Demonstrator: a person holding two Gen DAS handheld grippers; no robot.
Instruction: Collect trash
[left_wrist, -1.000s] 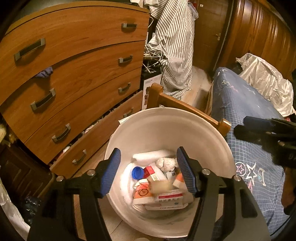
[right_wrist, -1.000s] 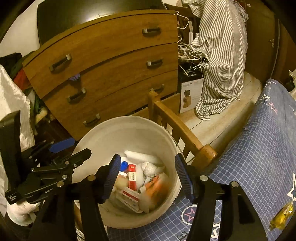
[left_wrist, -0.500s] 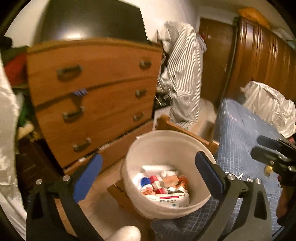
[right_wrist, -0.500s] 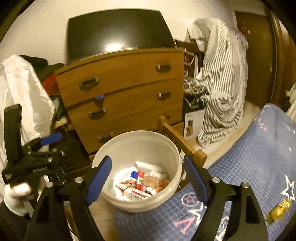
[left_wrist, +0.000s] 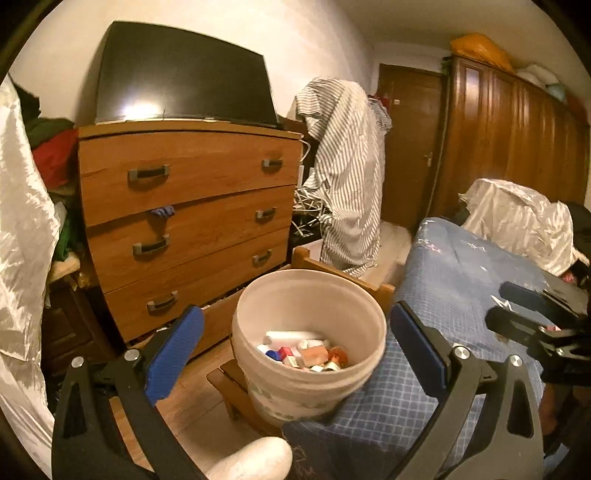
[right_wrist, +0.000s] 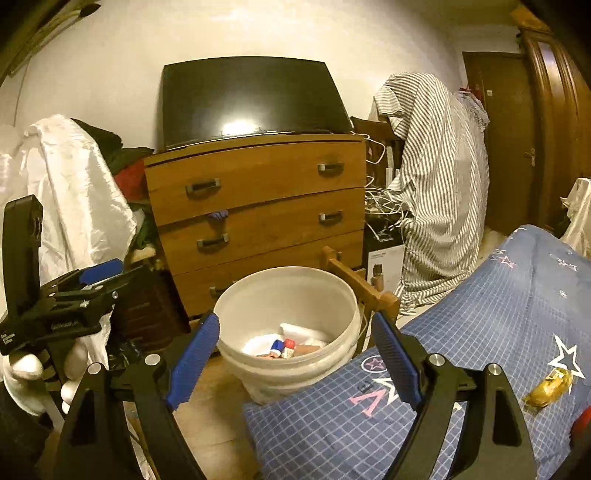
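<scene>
White plastic bucket sat by our bed w/ trash inside. Left gripper gaped empty; right gripper was opening, empty. Next, probably: reach the crumpled yellow wrapper on the blue checked bedspread.

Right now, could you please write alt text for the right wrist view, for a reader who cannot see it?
Empty right tongs, jaws opening, frame a white bucket of trash standing between a wooden dresser and a blue checked bedspread. A yellow wrapper lies on the bedspread at right. At left, a white-gloved hand holds the left tongs.
</scene>
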